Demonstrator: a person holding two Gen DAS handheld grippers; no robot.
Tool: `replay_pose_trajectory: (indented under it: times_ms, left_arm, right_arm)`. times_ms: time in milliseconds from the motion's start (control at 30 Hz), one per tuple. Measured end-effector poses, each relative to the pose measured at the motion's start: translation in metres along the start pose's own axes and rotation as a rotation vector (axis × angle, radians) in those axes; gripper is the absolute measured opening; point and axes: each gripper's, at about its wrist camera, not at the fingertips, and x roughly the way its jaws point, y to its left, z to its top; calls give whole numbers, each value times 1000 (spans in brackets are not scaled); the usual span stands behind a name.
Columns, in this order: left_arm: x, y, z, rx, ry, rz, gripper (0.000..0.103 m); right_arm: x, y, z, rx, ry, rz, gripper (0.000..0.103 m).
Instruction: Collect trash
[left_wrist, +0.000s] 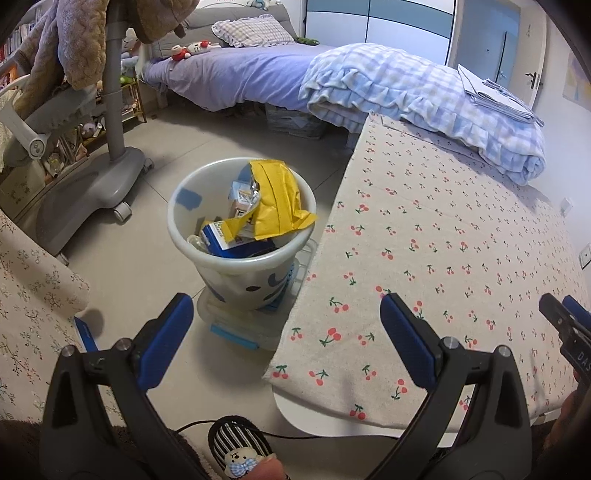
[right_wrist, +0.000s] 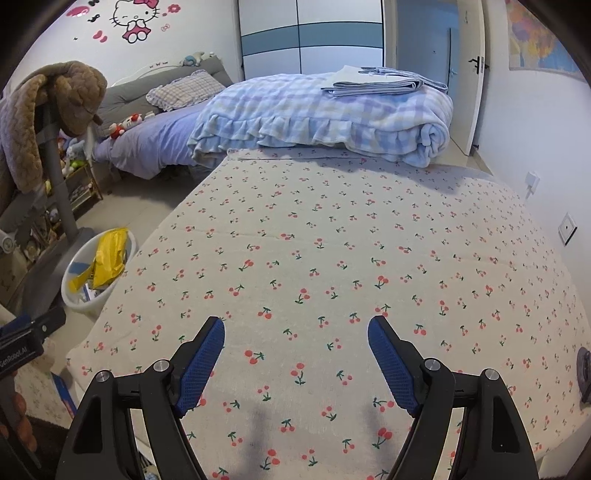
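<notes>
**Trash sits in the bin; both hand-held grippers spread and holding nothing**

The trash, a torn yellow padded envelope and a blue-and-white carton among smaller scraps, lies inside a white plastic bin on the tiled floor, just left of the table with its cherry-print cloth. The envelope sticks up above the bin's far rim. The bin stands on a low, clear plastic box with a blue strip along its near edge.

The left hand-held gripper hangs above the floor near the table's near-left corner, its jaws spread wide, nothing between the blue pads. One finger lines up over the floor beside the bin, the other over the cloth edge; neither touches anything.

The right hand-held gripper hovers over the near part of the table, jaws likewise spread wide and empty. Its fingers throw soft shadows on the cloth below. In the right wrist view the bin shows at the far left, beside the table's left edge.

Beyond the table's far end lies a bed carrying a rolled checked blanket.
</notes>
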Motion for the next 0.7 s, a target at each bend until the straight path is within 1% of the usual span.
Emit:
replay_pose_trajectory:
  times_ms: [333, 700]
  left_arm:
    - [1, -3, -1, 10, 0, -6, 101]
    - [0, -4, -1, 7, -5, -13, 101]
  right_arm:
    - [7, 8, -3, -10, 14, 4, 82]
    - [6, 7, -3, 4, 14, 2, 82]
